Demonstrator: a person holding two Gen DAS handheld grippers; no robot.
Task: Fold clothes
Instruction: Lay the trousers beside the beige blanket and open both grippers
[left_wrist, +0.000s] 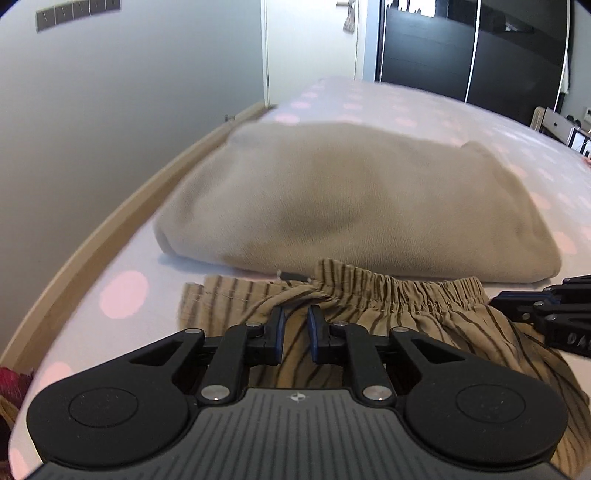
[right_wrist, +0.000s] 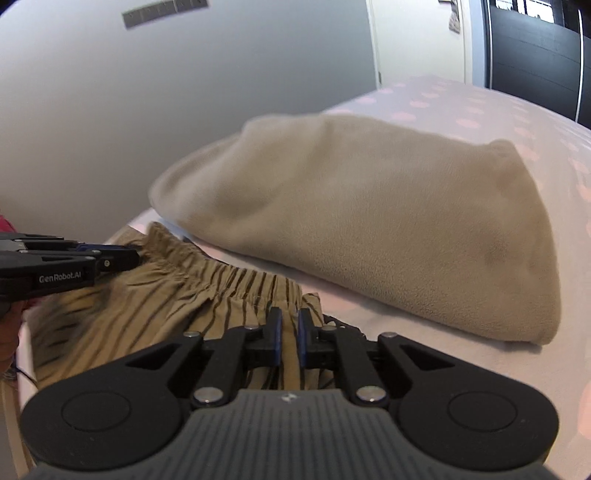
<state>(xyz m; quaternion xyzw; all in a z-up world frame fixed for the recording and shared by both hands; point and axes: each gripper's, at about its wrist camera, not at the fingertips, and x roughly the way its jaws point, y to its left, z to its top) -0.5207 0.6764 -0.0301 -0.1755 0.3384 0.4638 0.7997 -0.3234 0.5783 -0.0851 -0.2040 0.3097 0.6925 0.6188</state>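
Here, entries per item seen:
Striped shorts (left_wrist: 369, 325): lying flat on the near part of the bed, tan with dark stripes, elastic waistband (right_wrist: 229, 284) running left to right along the far edge, just short of the blanket.
Left gripper (left_wrist: 295, 323): hovering low over the left end of the waistband; fingers (left_wrist: 277, 328) standing close with a narrow gap, striped cloth showing between them; cannot tell whether pinching fabric or merely resting above it. In the right wrist view, entering from the left (right_wrist: 136, 256), tips touching the waistband's left end.
Right gripper (right_wrist: 290, 326): sitting over the right end of the waistband; fingers (right_wrist: 275, 328) nearly together, a thin slot between; grip on cloth cannot be confirmed. In the left wrist view, reaching in from the right edge (left_wrist: 495, 299).
Beige blanket (left_wrist: 351, 199): lying folded, plush, just beyond the shorts, on the far side.
Bed sheet (left_wrist: 122, 295): white with pale pink dots, spreading under everything.
Bed frame (left_wrist: 110, 221): wooden rail, curving along the left side.
Wardrobe (left_wrist: 472, 48): dark, standing far right.
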